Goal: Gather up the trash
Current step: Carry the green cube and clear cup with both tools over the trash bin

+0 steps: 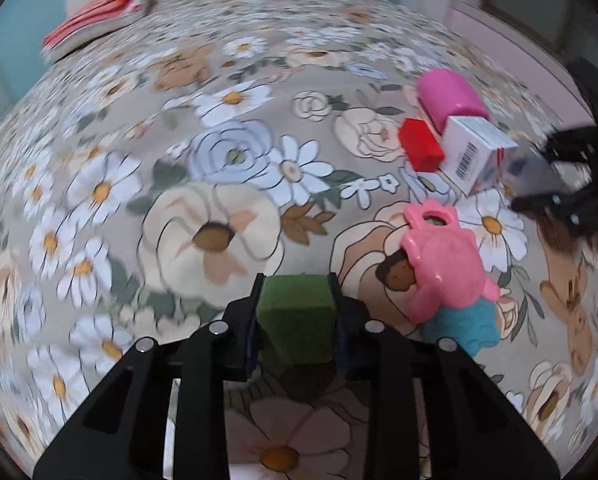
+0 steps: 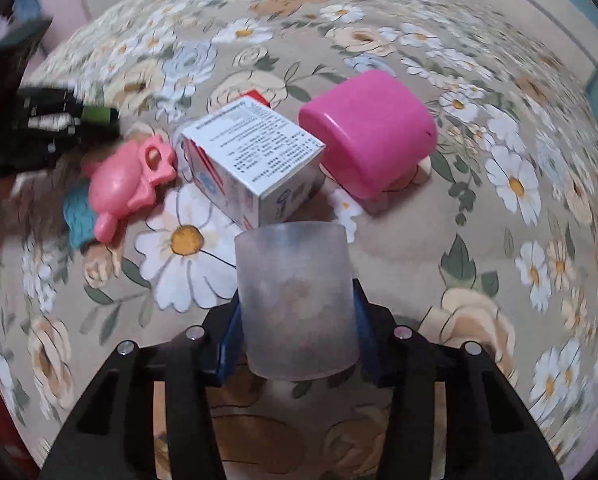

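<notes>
My left gripper (image 1: pixel 295 300) is shut on a green foam block (image 1: pixel 297 322) held just above the floral bedspread. My right gripper (image 2: pixel 297 300) is shut on a frosted translucent cup (image 2: pixel 297 304); that cup and gripper also show at the right edge of the left wrist view (image 1: pixel 539 172). On the bed lie a white carton (image 2: pixel 255 160) (image 1: pixel 473 150), a pink cup on its side (image 2: pixel 369 132) (image 1: pixel 451 98), a red block (image 1: pixel 421 144), a pink plastic toy (image 2: pixel 129 178) (image 1: pixel 445 266) and a teal piece (image 1: pixel 463 326) under it.
The floral bedspread (image 1: pixel 179 208) covers the whole area. A red and white item (image 1: pixel 99 12) lies at the far left corner of the bed. The left gripper with the green block shows at the left of the right wrist view (image 2: pixel 59 116).
</notes>
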The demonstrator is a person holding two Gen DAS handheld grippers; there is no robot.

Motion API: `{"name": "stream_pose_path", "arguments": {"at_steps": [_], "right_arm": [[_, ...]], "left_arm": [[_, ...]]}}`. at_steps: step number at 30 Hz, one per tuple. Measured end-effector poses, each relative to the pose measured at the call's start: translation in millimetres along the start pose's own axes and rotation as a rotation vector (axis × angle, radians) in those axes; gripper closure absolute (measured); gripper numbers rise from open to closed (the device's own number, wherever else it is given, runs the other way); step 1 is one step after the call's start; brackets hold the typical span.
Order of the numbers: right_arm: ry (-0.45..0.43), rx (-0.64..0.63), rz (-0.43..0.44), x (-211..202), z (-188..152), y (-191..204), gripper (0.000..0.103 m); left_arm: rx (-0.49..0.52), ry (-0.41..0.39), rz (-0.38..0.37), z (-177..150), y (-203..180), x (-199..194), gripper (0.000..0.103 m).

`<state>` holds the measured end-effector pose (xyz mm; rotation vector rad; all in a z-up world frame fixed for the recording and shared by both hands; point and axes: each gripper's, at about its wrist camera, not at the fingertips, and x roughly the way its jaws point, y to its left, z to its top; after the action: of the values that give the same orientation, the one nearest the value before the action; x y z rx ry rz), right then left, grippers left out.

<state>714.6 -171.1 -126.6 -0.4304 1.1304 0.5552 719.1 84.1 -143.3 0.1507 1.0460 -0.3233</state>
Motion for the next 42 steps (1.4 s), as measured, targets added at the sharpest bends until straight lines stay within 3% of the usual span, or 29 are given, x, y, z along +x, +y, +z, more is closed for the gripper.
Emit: {"name": "stream_pose_path", "arguments": {"at_steps": [9,20,42], "right_arm": [[-0.061,0.086,0.007,-28,-18,19,0.053],[-0.125,0.133,-0.044,-103,-36,39,0.053],[-0.27,0.129,-0.105,-269,-113,124,0.053]], "left_arm": [[-0.101,-0.023,0.027,-19,-5,-36,0.073],[-0.167,-0.078,0.101,-29,-26,-123,0.073],[-0.173,-0.177,0.168,-88,-121,-304,0.073]]}}
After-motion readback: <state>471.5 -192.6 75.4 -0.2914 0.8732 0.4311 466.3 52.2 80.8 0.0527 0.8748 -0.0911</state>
